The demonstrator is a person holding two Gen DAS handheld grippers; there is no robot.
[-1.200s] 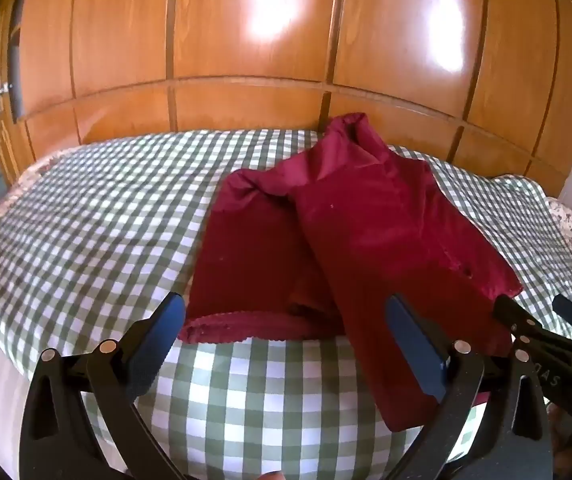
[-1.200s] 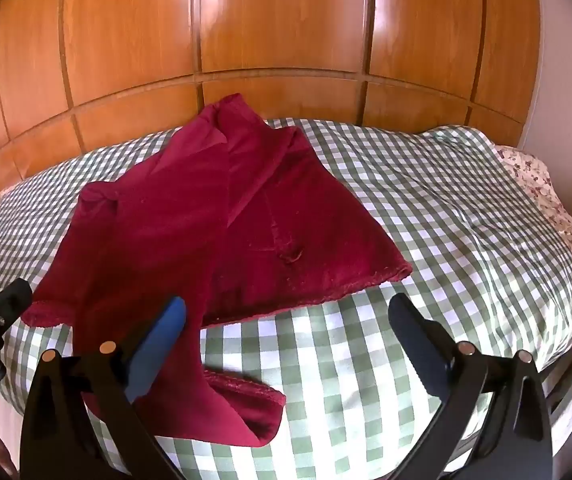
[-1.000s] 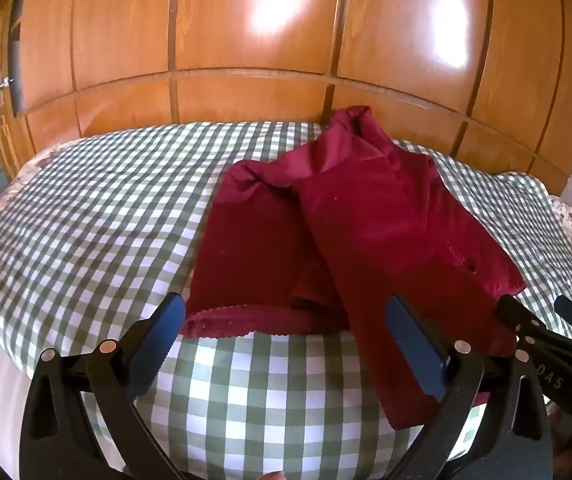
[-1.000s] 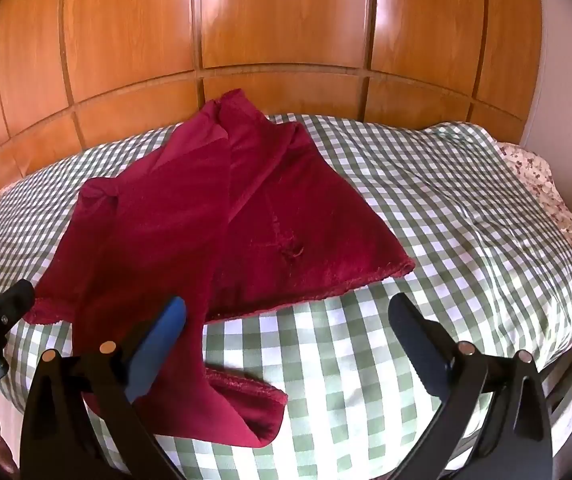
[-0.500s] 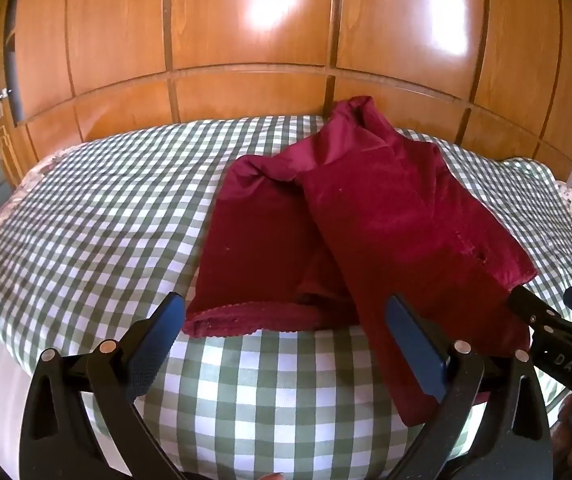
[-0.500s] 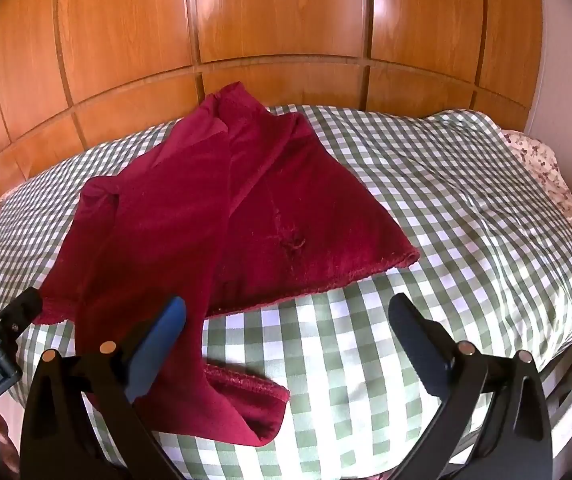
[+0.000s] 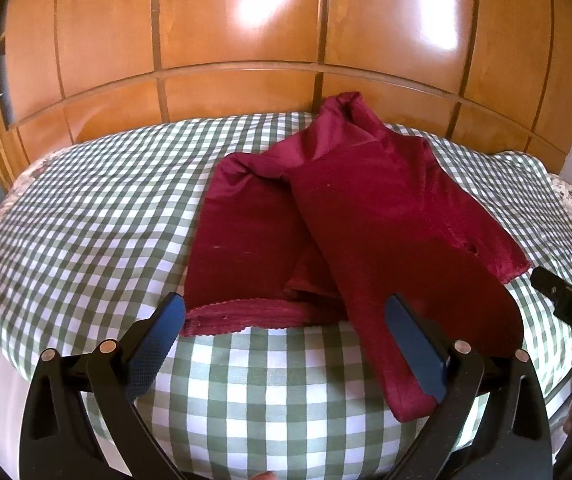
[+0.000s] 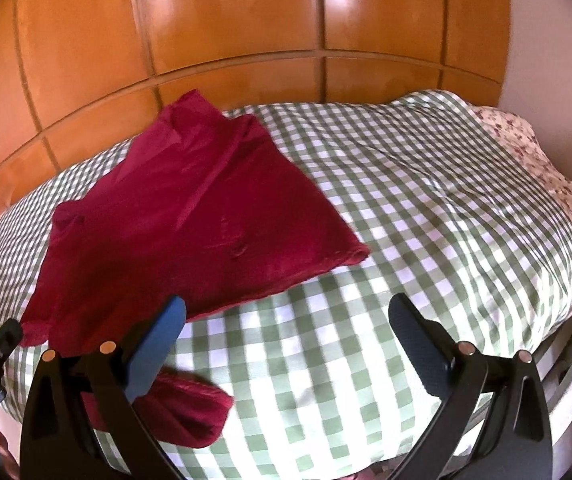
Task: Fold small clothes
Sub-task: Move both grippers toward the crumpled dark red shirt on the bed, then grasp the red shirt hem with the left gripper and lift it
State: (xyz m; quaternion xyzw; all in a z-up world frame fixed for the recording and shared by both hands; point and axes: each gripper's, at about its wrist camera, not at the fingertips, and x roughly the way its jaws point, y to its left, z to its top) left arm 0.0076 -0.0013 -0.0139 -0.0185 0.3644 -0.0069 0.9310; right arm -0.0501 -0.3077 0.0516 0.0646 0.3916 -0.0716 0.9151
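Bed (image 7: 85, 216) with green-and-white gingham cover fills both views; floral sheet (image 8: 534, 168) shows at the cover's right edge in the right wrist view. Behind the bed, glossy orange-brown wood panelling (image 7: 245, 32) with window glare on it; strip of pale wall (image 8: 542, 40) at far right. No containers in view. Dark red garment (image 7: 366, 208) lies on the cover, roughly mid-bed and toward the panelling, partly folded with one layer lapped over another. Long axis runs from the bunched collar end near the panelling down toward the near edge of the bed; scalloped hem (image 7: 245, 316) faces the cameras. One long strip of the garment reaches the near edge, its rounded end (image 8: 193, 412) just under the right gripper's left finger in the right wrist view. Left gripper (image 7: 286, 344) open wide, jaws apart over the hem and the strip, holding nothing; whether the fingers touch the cloth is hard to tell. Right gripper (image 8: 286, 340) also open wide, empty, over bare gingham just right of the garment; this view is motion-blurred. Each gripper's black body shows at the edge of the other's view.
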